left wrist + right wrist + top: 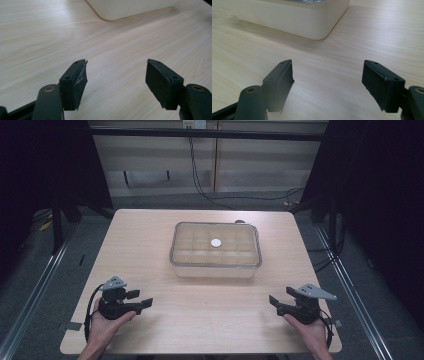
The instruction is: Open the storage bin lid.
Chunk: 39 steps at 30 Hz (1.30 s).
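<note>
A clear rectangular plastic box with a transparent lid sits mid-table, its grid of compartments looking empty. A small white round disc shows at the lid's centre. The left gripper and the right gripper hover near the table's front edge, jaws spread on nothing.

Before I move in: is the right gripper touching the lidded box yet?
Apart. In the high view, bare table lies between the right gripper and the box; the right gripper view shows its open fingers short of the box.

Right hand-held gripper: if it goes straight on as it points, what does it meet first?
Probably the cream container's near rounded corner; bare table lies between. The right hand-held gripper is open and empty.
</note>
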Each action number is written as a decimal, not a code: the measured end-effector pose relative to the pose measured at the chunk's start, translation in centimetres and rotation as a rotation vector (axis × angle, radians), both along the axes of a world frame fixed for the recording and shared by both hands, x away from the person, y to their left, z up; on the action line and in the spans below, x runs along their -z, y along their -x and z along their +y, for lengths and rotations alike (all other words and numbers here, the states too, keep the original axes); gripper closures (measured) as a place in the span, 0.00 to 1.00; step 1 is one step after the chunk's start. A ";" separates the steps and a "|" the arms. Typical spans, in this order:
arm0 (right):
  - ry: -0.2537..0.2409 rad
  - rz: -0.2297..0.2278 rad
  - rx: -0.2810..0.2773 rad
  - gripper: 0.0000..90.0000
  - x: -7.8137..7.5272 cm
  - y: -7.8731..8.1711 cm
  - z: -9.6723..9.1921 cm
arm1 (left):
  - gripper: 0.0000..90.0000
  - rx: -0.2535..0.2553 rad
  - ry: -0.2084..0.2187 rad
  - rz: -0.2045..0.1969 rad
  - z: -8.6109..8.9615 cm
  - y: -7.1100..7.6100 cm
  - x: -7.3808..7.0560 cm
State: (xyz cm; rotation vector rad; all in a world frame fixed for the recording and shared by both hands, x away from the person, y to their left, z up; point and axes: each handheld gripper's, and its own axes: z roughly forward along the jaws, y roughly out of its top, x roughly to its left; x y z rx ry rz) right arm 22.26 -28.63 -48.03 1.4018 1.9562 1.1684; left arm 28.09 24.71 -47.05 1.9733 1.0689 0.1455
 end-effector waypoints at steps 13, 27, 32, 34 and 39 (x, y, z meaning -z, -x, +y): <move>-0.091 0.088 -0.057 0.41 0.0 -0.1 -0.7 | 0.37 -0.016 -0.006 0.053 -0.3 -0.3 0.4; -0.149 0.118 -0.109 0.43 -1.4 -1.3 0.0 | 0.43 0.019 0.029 0.018 -0.6 -0.3 -0.7; -0.123 0.129 -0.137 0.42 -2.4 -1.9 0.3 | 0.46 0.012 -0.002 0.003 -1.4 -1.0 -1.3; -0.126 0.130 -0.139 0.41 -2.6 -2.1 0.2 | 0.46 0.014 -0.003 0.000 -1.7 -1.2 -1.6; -0.128 0.145 -0.157 0.41 -3.4 -2.9 0.5 | 0.46 0.020 -0.006 -0.016 -2.1 -1.6 -2.1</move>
